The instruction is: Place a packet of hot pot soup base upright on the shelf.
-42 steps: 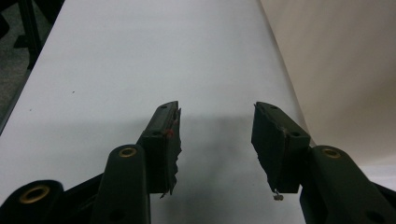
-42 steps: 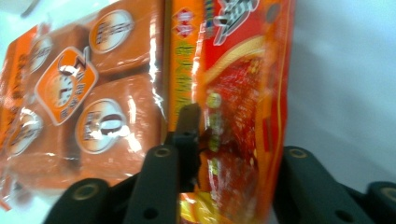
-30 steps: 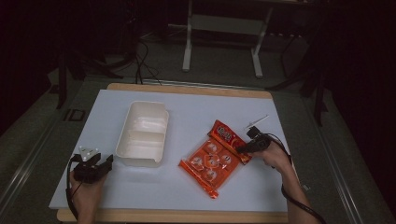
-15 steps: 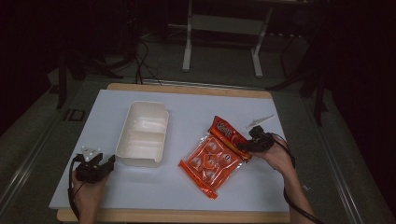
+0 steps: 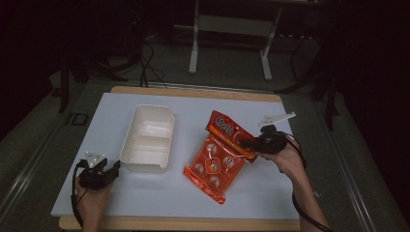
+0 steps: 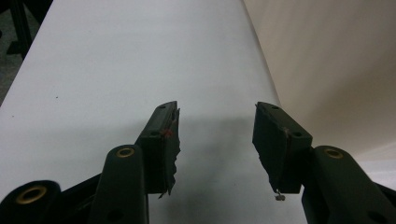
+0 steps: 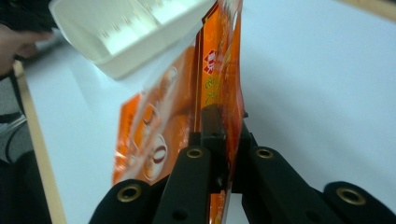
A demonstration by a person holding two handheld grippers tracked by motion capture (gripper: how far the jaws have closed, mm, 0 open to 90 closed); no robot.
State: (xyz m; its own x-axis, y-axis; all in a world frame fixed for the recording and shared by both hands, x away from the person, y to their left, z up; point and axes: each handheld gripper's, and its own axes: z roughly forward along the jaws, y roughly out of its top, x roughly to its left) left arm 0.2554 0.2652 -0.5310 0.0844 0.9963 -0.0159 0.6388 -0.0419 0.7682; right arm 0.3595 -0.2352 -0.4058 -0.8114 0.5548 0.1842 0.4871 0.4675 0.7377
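The glossy orange plastic snack pouch (image 5: 220, 154), with round pieces showing through its window, hangs tilted just right of the white two-compartment plastic tray (image 5: 149, 137), its lower corner apparently on the pale blue mat (image 5: 145, 193). The right gripper (image 5: 252, 143) pinches its red top edge, jaws pressed together. The lift looks begun; the tray is empty. Beside the tray's near corner, the left gripper (image 5: 115, 166) rests with jaws spread, holding nothing.

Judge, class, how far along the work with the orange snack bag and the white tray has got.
Done: the right gripper is shut on the orange bag's top edge, its upper end off the table. In hand: lifting the bag, whose lower end looks to touch the table. Left, probably: carrying it to the white tray, which holds nothing. The left gripper waits open near the tray's corner.
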